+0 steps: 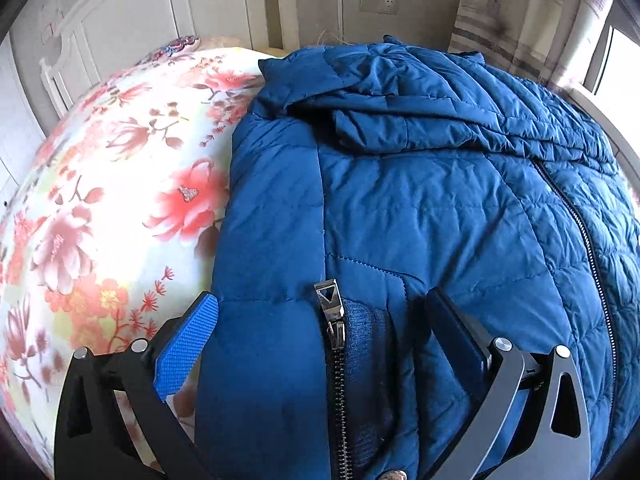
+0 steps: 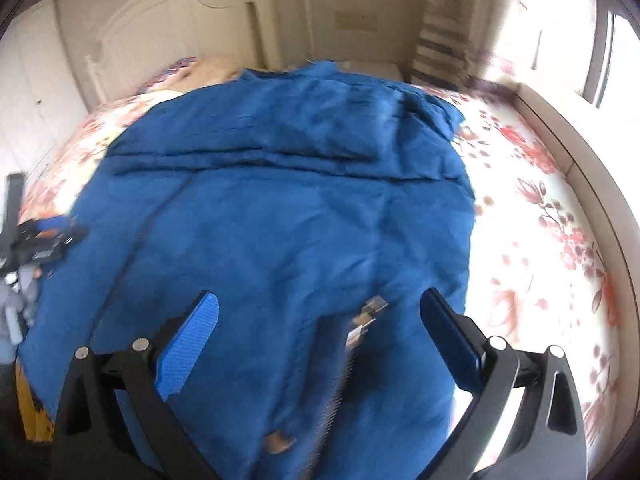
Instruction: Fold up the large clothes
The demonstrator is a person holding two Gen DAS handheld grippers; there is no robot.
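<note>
A large blue quilted jacket (image 1: 420, 208) lies spread on a floral bed sheet (image 1: 100, 200). My left gripper (image 1: 320, 312) is open, its blue-padded fingers straddling the jacket's near hem, where a silver zipper pull (image 1: 330, 308) sits. A second zipper line (image 1: 584, 232) runs along the right. In the right wrist view the same jacket (image 2: 280, 220) fills the middle, blurred. My right gripper (image 2: 320, 312) is open over the jacket's near edge, beside a zipper pull (image 2: 366, 318). The left gripper's body (image 2: 36, 236) shows at the far left.
A white headboard (image 1: 120, 20) stands at the bed's far end, with a pillow (image 2: 208, 70) in front of it. A window and sill (image 2: 580, 80) run along the right side. Bare floral sheet (image 2: 540, 240) lies right of the jacket.
</note>
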